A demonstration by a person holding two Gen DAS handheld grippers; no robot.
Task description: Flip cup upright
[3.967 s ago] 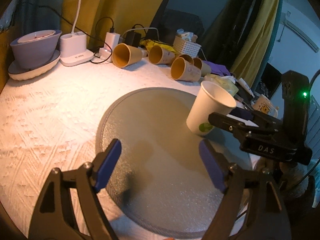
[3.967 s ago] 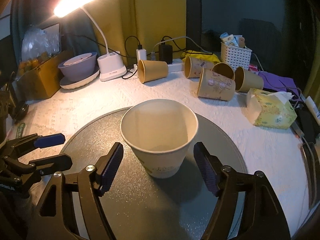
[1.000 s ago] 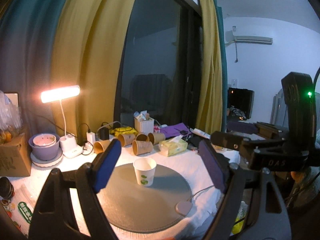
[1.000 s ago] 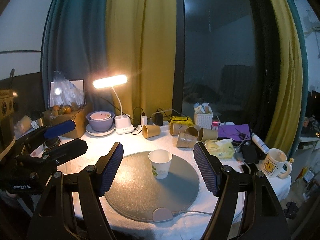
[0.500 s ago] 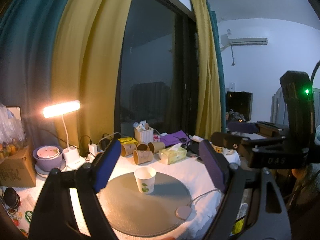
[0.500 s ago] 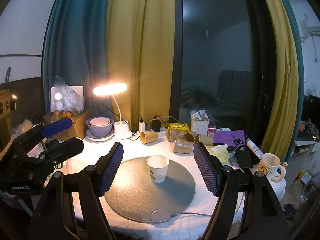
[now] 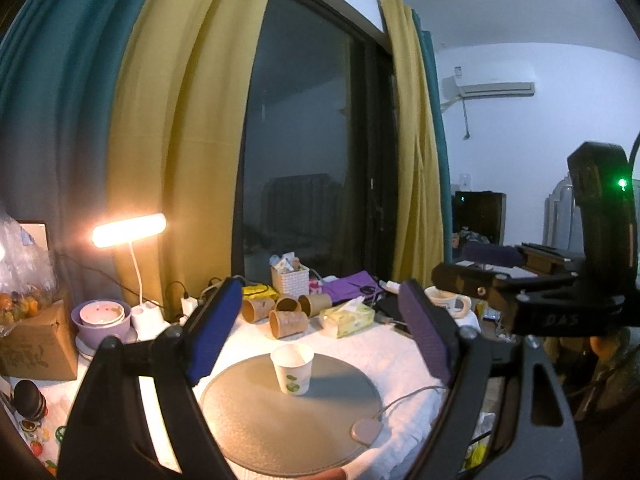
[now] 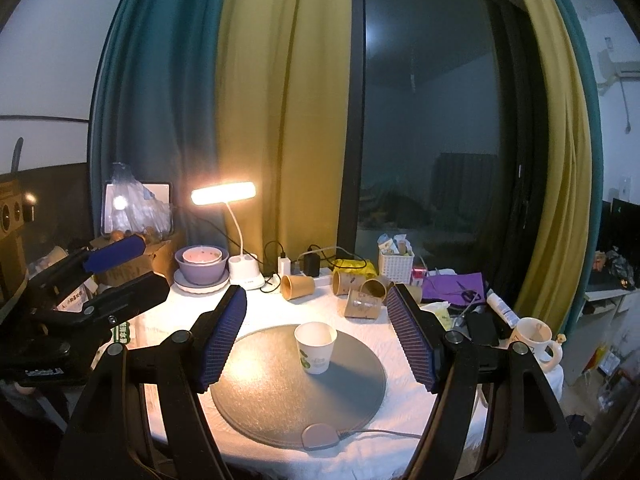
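A white paper cup (image 7: pixel 292 368) with a green print stands upright, mouth up, on the round grey mat (image 7: pixel 256 420); it also shows in the right wrist view (image 8: pixel 315 346) on the mat (image 8: pixel 260 392). My left gripper (image 7: pixel 320 332) is open and empty, held high and well back from the table. My right gripper (image 8: pixel 318 340) is open and empty, equally far back. Each gripper shows at the edge of the other's view: the right one (image 7: pixel 520 304) and the left one (image 8: pixel 96 280).
Several brown paper cups (image 8: pixel 298 286) lie on their sides behind the mat. A lit desk lamp (image 8: pixel 223 193), purple bowl (image 8: pixel 202 266), white basket (image 8: pixel 395 265), tissue pack (image 7: pixel 347 321), mug (image 8: pixel 534 338) and cardboard box (image 7: pixel 34 338) ring the round white table.
Both grippers have pulled further back and up from the table since 4 seconds ago, when the right one was around the cup. The cup stays upright on the mat.
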